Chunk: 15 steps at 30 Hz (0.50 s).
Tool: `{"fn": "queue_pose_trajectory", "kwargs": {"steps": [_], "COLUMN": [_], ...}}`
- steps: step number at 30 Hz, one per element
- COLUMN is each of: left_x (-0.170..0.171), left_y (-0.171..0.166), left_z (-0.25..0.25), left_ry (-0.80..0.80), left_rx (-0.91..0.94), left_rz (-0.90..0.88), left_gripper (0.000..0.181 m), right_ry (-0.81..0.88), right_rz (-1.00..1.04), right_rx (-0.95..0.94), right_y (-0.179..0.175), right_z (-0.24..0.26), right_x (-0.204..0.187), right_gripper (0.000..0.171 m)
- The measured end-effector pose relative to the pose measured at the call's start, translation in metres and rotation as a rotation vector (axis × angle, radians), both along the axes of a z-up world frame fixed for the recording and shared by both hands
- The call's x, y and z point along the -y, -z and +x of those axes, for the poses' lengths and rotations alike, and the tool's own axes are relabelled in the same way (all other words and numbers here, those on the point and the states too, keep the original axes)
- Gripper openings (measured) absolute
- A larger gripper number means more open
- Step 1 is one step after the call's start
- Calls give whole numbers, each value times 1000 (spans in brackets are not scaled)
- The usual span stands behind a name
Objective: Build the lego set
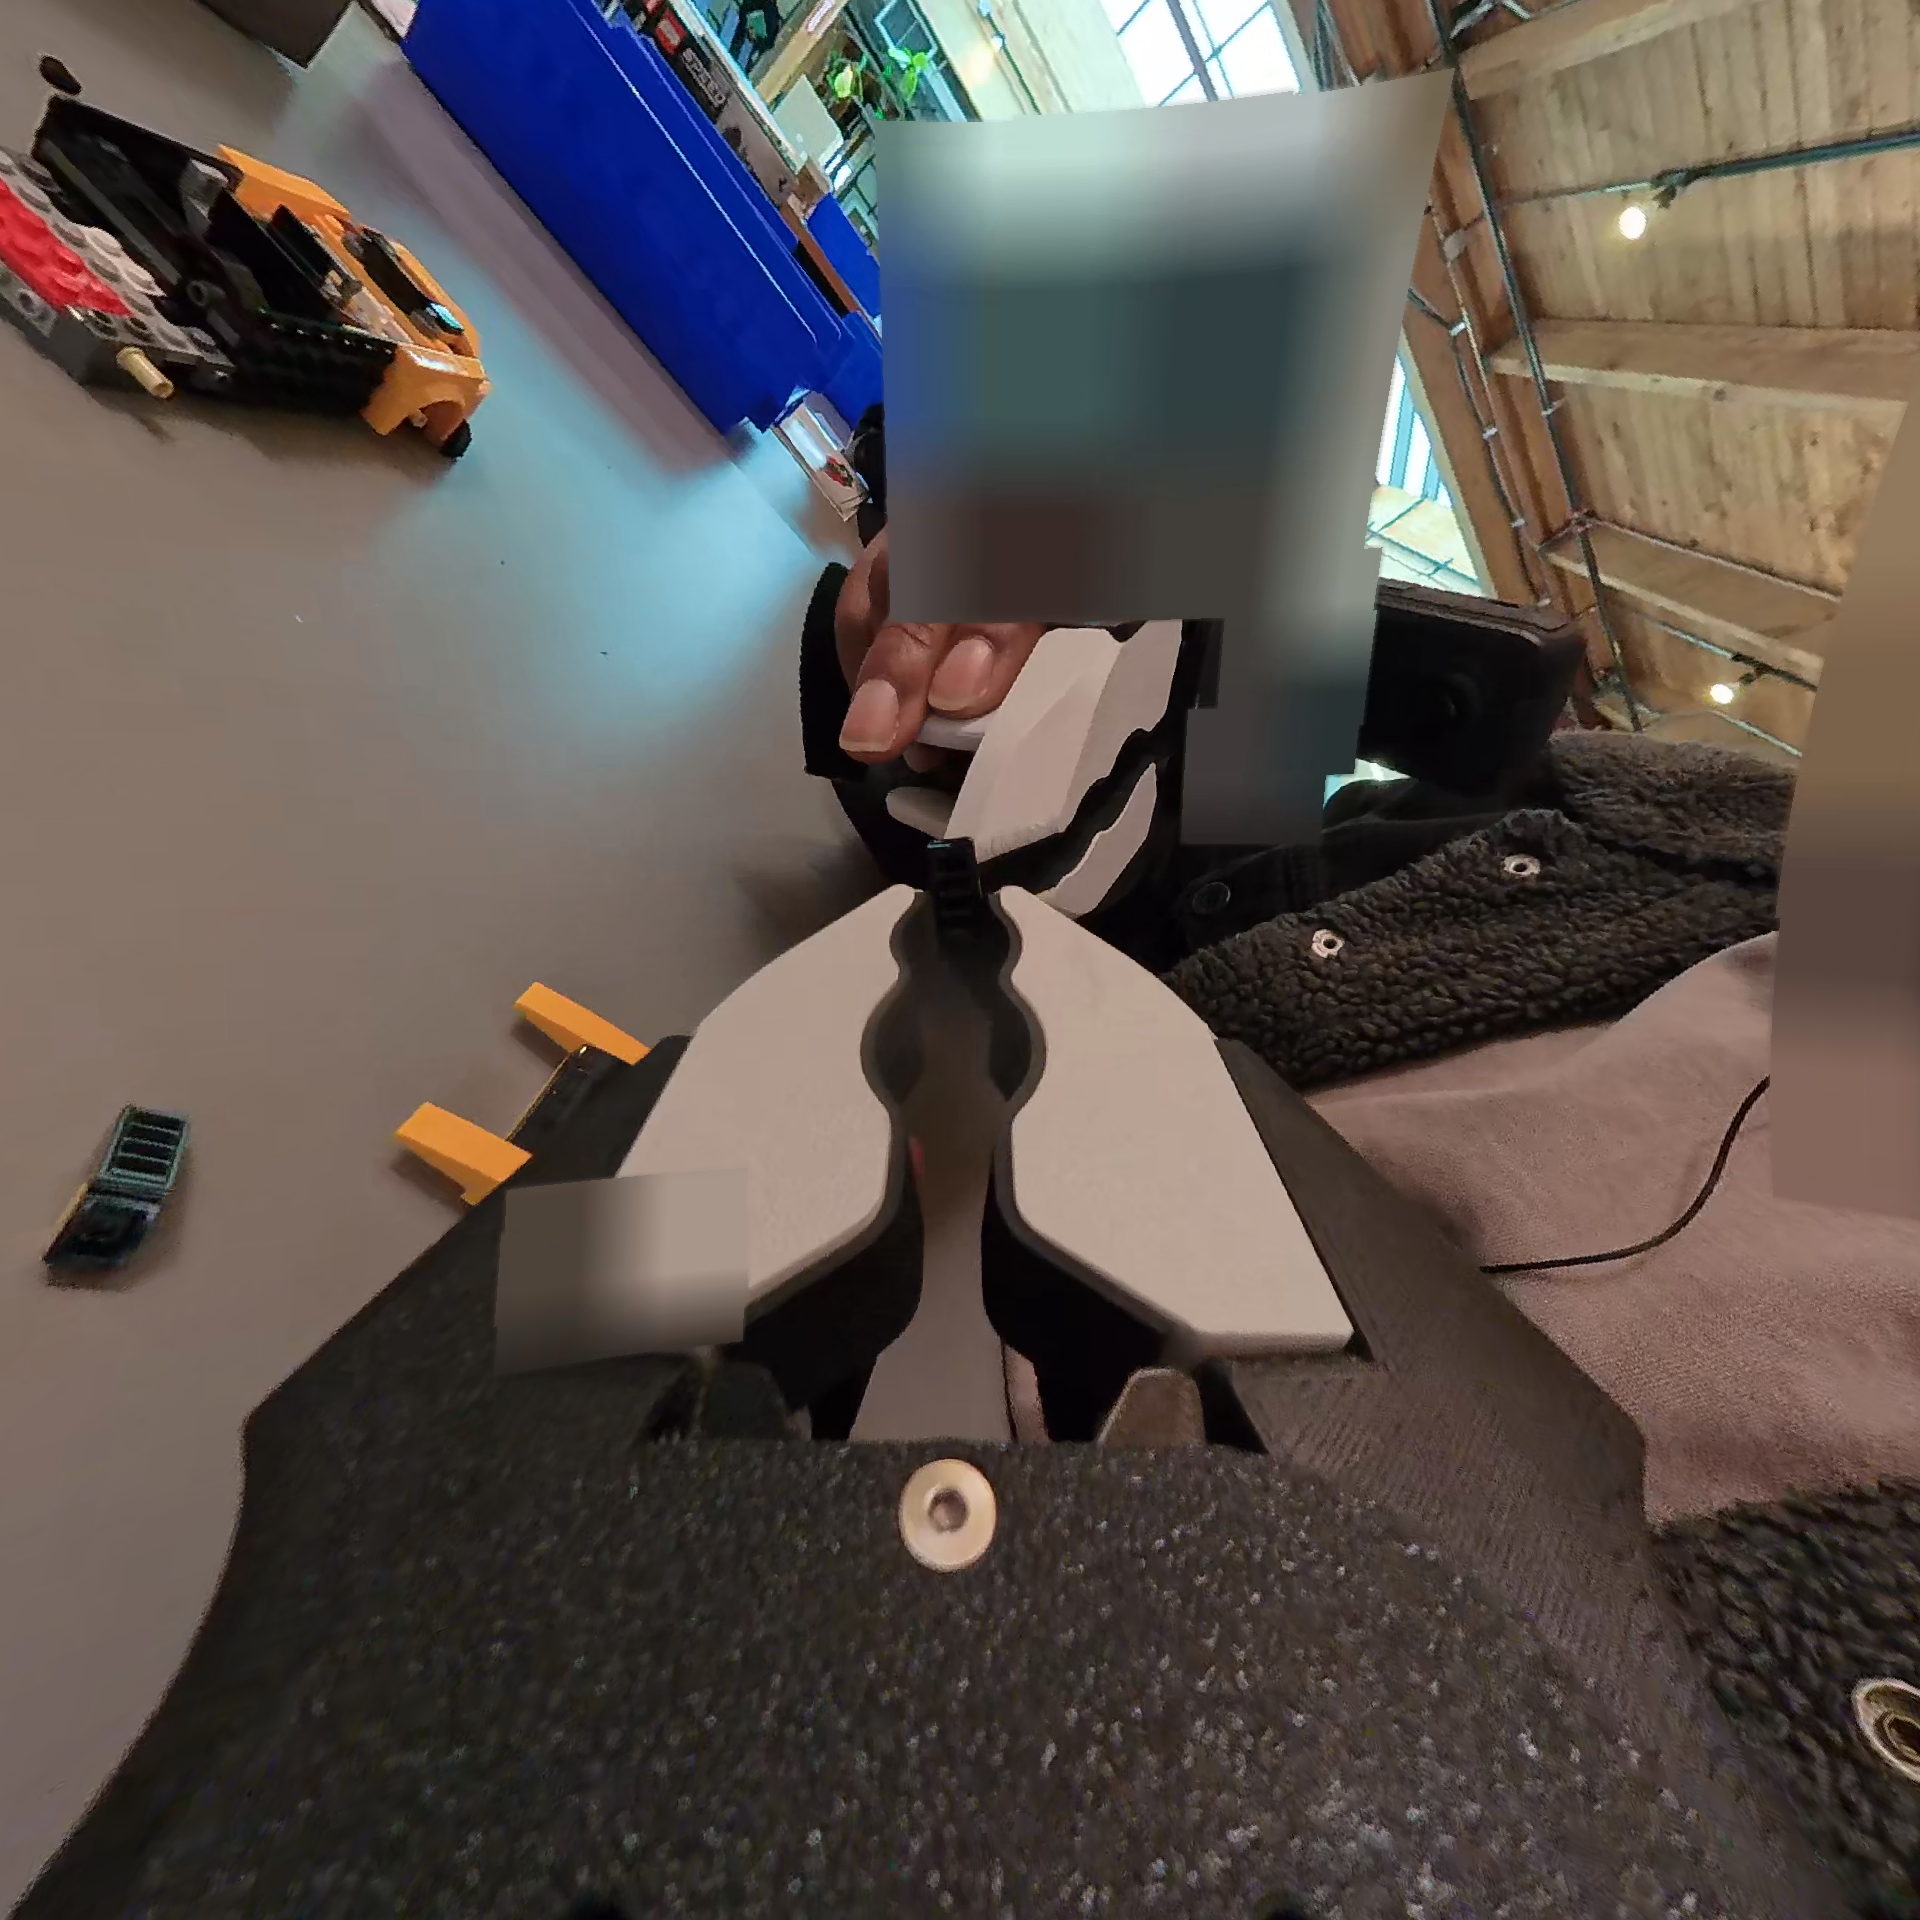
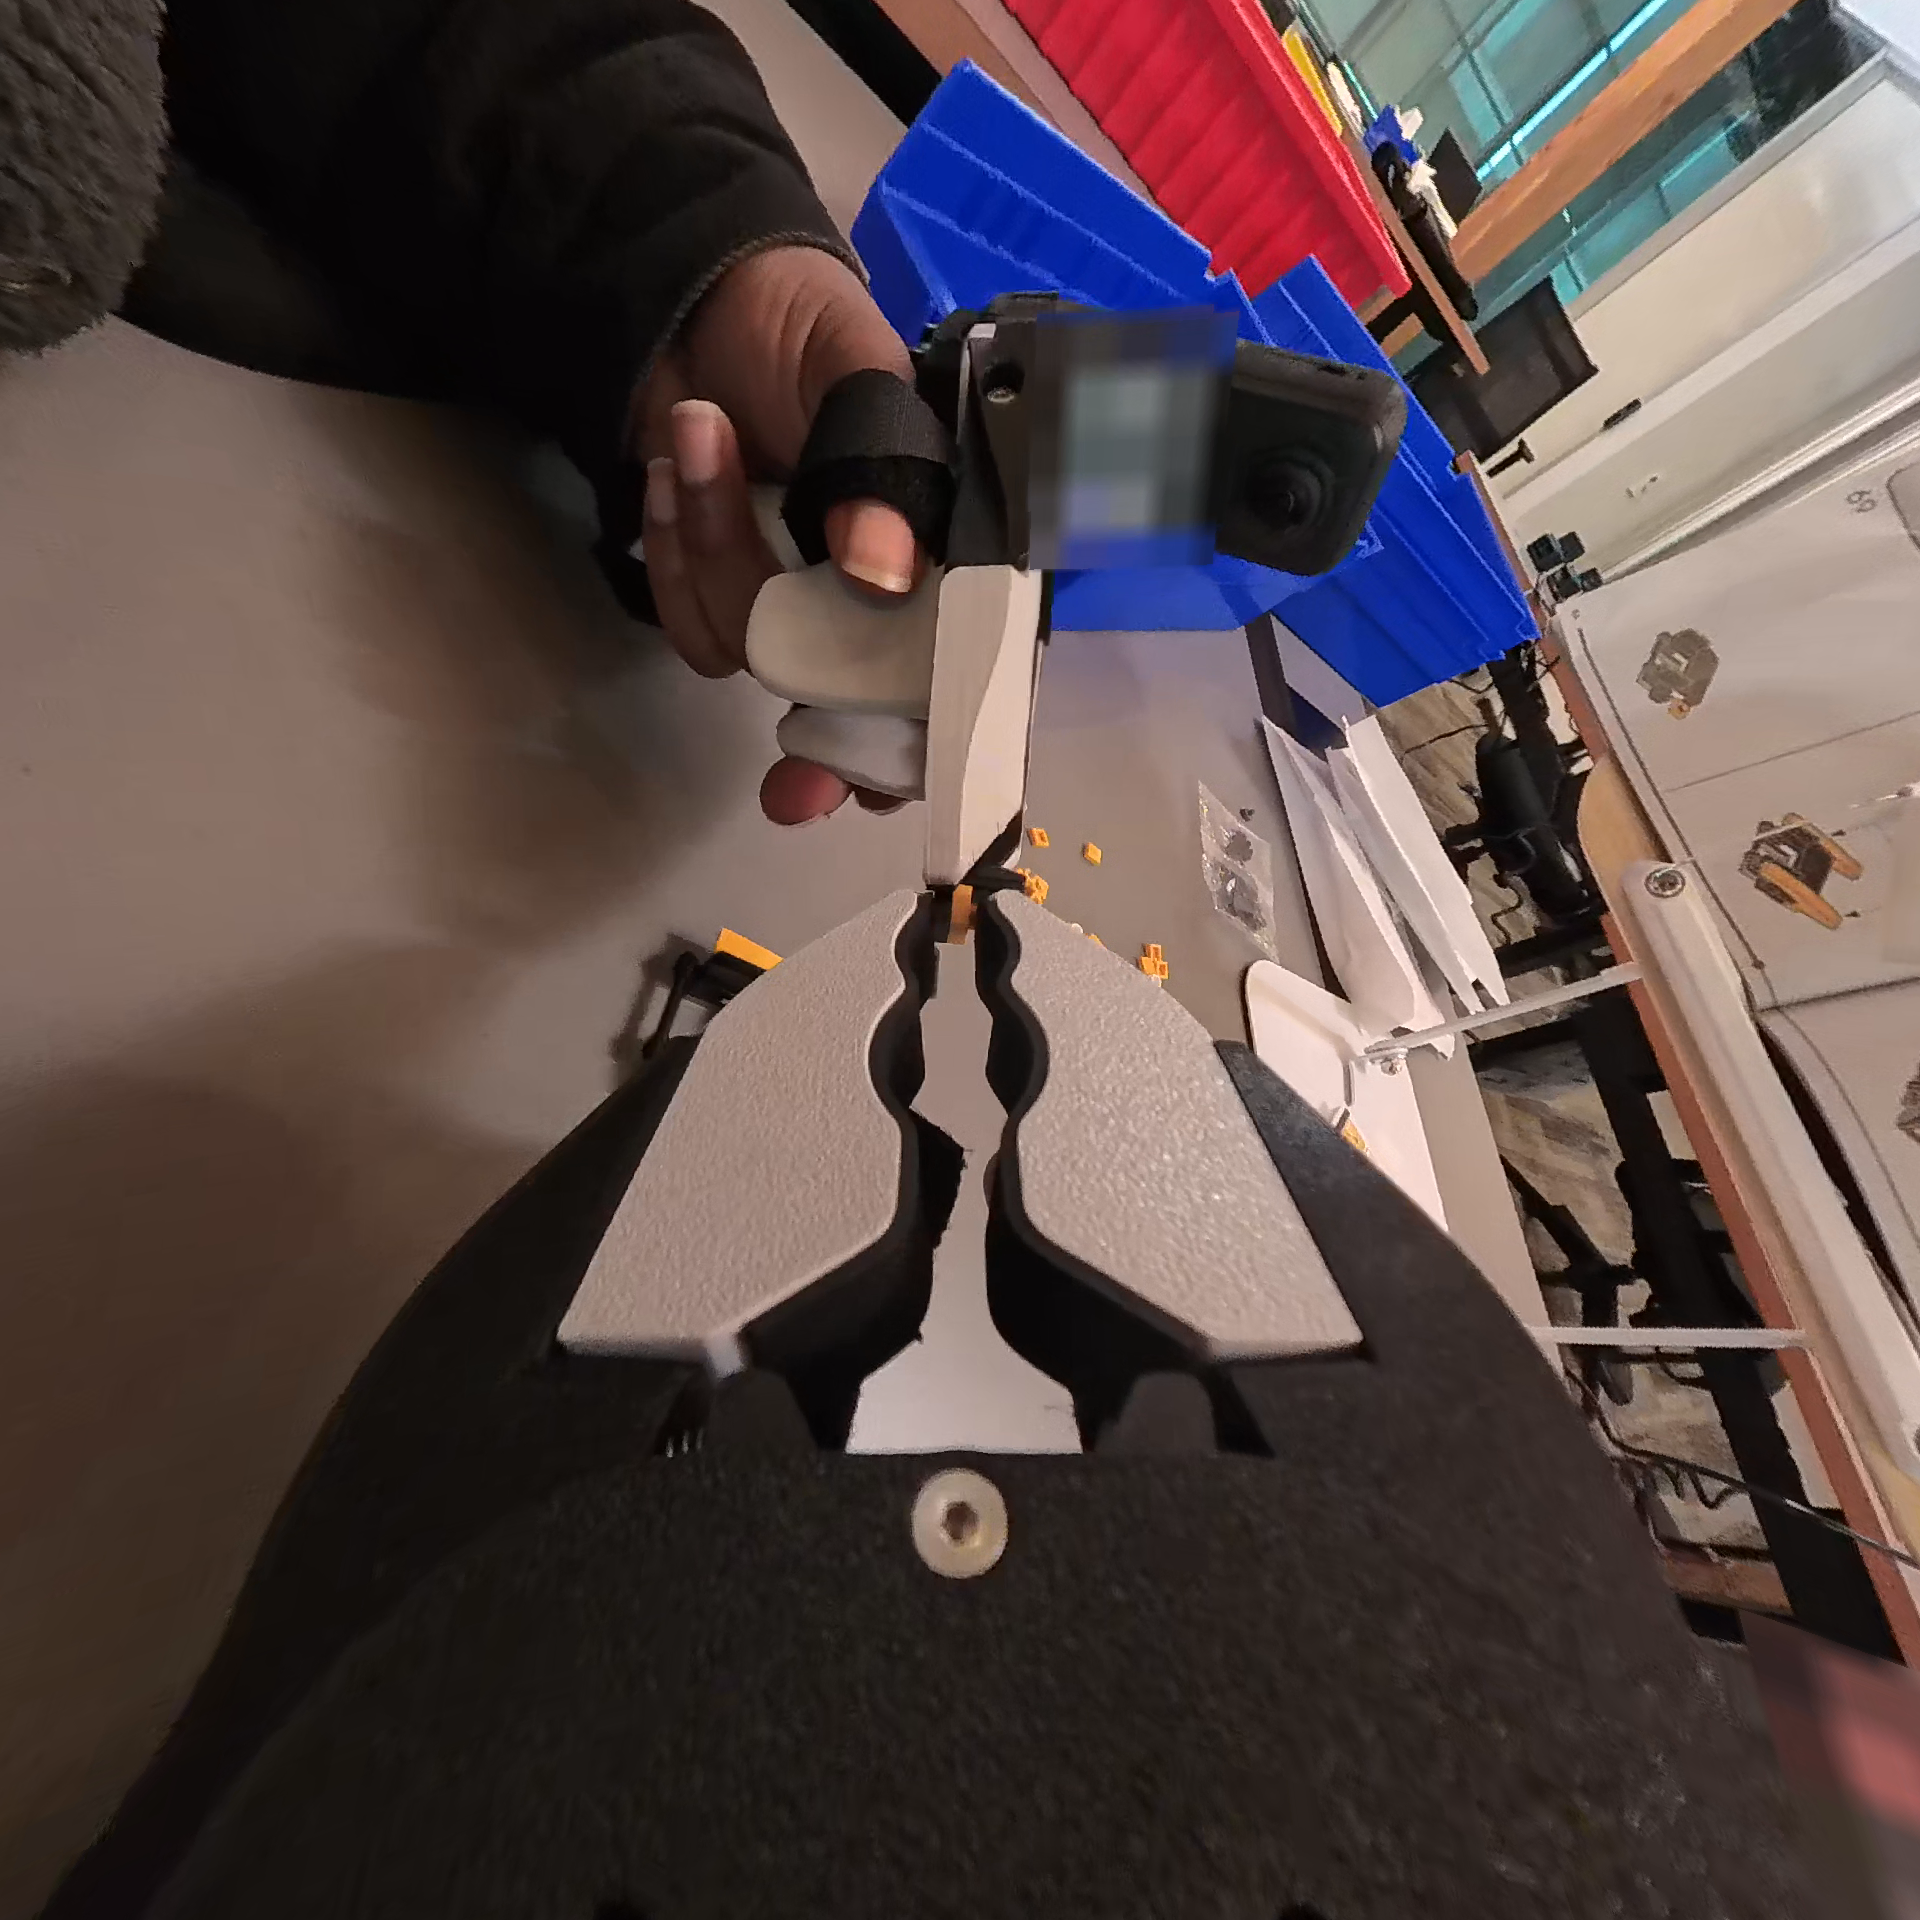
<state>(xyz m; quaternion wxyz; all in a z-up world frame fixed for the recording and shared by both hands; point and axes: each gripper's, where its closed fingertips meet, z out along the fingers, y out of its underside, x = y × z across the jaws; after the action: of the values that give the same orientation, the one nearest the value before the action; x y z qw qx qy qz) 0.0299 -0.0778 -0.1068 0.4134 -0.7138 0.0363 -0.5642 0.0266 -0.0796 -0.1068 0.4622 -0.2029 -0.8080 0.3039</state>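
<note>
The grey table (image 1: 312, 727) lies mostly bare between the two grippers and the half-built lego car (image 1: 260, 291), which sits well apart from them, toward the table's far side near the row of blue bins (image 1: 644, 208). A dark vented lego piece (image 1: 120, 1184) lies alone on the open surface, on the near side of the car, and an assembly with two orange prongs (image 1: 520, 1091) lies just beside the left gripper's body. In the right wrist view the table's edge runs along a wood-coloured strip, and short of that edge lie folded white paper bags (image 2: 1371, 914), a clear bag of small parts (image 2: 1231, 862) and scattered small orange pieces (image 2: 1091, 852), nearer the blue bins than the car is.

The left gripper (image 1: 954, 914) is closed on a small black lego piece (image 1: 951, 883), which stands up out of its fingertips. The right gripper (image 2: 954, 914) is closed on a small black and orange lego piece (image 2: 956, 914) at its very tips. The two grippers meet tip to tip above the table, well clear of the car: the white finger of the right gripper touches the top of the black piece in the left wrist view, and the white finger of the left gripper comes down onto the held piece in the right wrist view. A hand (image 2: 748, 499) with a black strap holds the left gripper, and a dark sleeve (image 2: 468, 156) crosses above the bare table behind it.
</note>
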Motion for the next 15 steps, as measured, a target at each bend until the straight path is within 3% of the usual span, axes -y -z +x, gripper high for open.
{"fn": "queue_pose_trajectory", "kwargs": {"steps": [12,15], "left_x": [4,1], "left_y": [-11,-20], "left_z": [4,-29], "left_ry": [44,-46], "left_rx": [42,127], "left_rz": [11,18], "left_gripper": [8,8], "right_ry": [-17,39], "right_rz": [27,-25], "right_rx": [-36,-51], "right_y": [-11,-23], "right_z": [3,10], "right_x": [2,-22], "right_gripper": [8,7]}}
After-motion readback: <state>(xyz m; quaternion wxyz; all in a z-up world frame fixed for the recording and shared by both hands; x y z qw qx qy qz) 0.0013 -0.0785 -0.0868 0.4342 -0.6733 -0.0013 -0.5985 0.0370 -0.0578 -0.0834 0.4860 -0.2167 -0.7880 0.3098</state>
